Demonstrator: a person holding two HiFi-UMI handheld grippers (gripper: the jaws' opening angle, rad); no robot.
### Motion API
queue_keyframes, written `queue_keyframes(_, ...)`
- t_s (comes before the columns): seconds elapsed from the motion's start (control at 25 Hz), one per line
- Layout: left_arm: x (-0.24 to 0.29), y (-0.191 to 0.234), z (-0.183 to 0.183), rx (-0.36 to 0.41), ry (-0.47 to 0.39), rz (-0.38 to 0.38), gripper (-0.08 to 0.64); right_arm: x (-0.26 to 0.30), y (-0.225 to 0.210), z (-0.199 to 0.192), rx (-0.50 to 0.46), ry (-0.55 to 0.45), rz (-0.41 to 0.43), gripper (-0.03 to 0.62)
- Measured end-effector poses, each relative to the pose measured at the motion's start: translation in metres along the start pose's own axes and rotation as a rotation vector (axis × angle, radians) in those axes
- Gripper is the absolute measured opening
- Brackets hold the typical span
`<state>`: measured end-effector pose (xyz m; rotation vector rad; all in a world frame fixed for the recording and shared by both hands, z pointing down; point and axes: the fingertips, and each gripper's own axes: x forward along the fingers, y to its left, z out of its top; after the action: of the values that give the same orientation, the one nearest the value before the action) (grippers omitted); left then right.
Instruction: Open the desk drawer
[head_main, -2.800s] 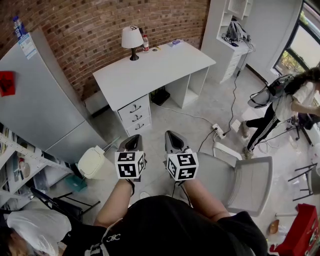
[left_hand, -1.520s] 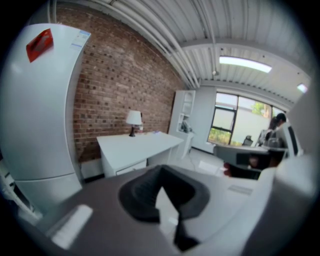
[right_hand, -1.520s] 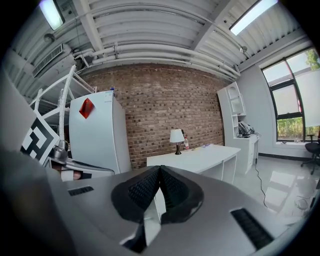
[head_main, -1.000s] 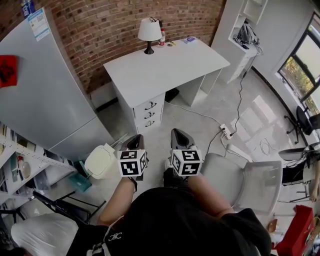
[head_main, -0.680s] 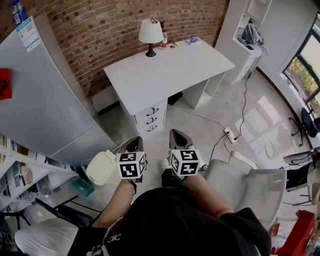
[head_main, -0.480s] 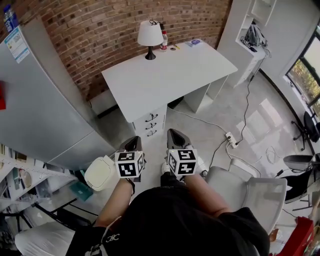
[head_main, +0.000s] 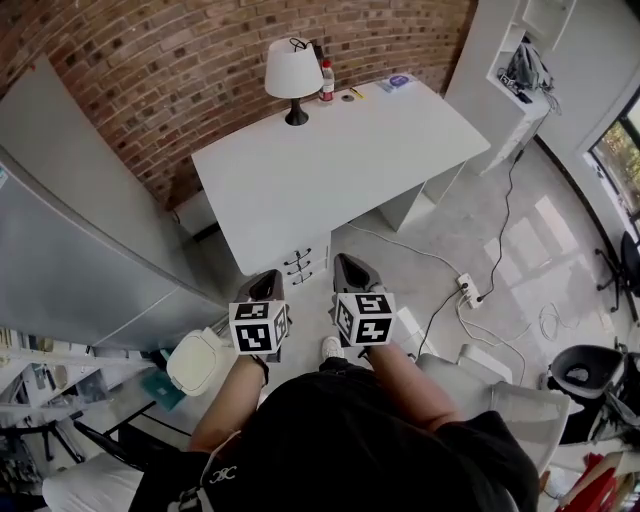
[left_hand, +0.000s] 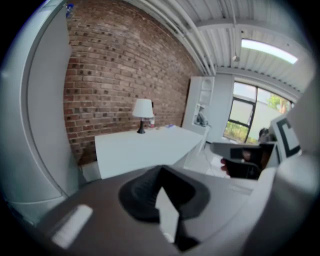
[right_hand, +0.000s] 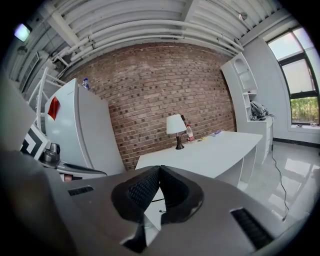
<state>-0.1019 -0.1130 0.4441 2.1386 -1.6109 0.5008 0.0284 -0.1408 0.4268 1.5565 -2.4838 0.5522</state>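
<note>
A white desk (head_main: 330, 150) stands against the brick wall. Its stack of drawers (head_main: 306, 262) with dark handles shows under the front edge, all pushed in. In the head view my left gripper (head_main: 264, 280) and right gripper (head_main: 347, 268) are held side by side just short of the drawers, touching nothing. In the left gripper view my left gripper (left_hand: 161, 171) has its jaws shut and empty, with the desk (left_hand: 142, 149) ahead. In the right gripper view my right gripper (right_hand: 160, 169) is likewise shut with nothing in it and faces the desk (right_hand: 210, 150).
A lamp (head_main: 292, 75) and a bottle (head_main: 327, 80) stand at the desk's back edge. A grey fridge (head_main: 70, 240) is at the left, a white bin (head_main: 198, 360) beside my left arm. A grey chair (head_main: 510, 400) is at the right, with a power strip (head_main: 470, 290) and cables on the floor.
The person has walked toward the desk, so it fills more of the view and the drawers lie just ahead of both grippers. Both grippers stayed shut.
</note>
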Motion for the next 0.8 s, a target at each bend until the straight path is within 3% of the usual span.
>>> queue_keyframes(0.48, 0.069, -0.008, 0.007, -0.017, 0.075, 0.027, -0.002, 0.053, -0.049, -0.01, 0.053, 0.099, 0.051, -0.002)
queue_keyframes(0.8, 0.091, -0.004, -0.033, 0.009, 0.195, 0.02, -0.002, 0.069, -0.058, -0.07, 0.154, 0.204, 0.06, -0.001)
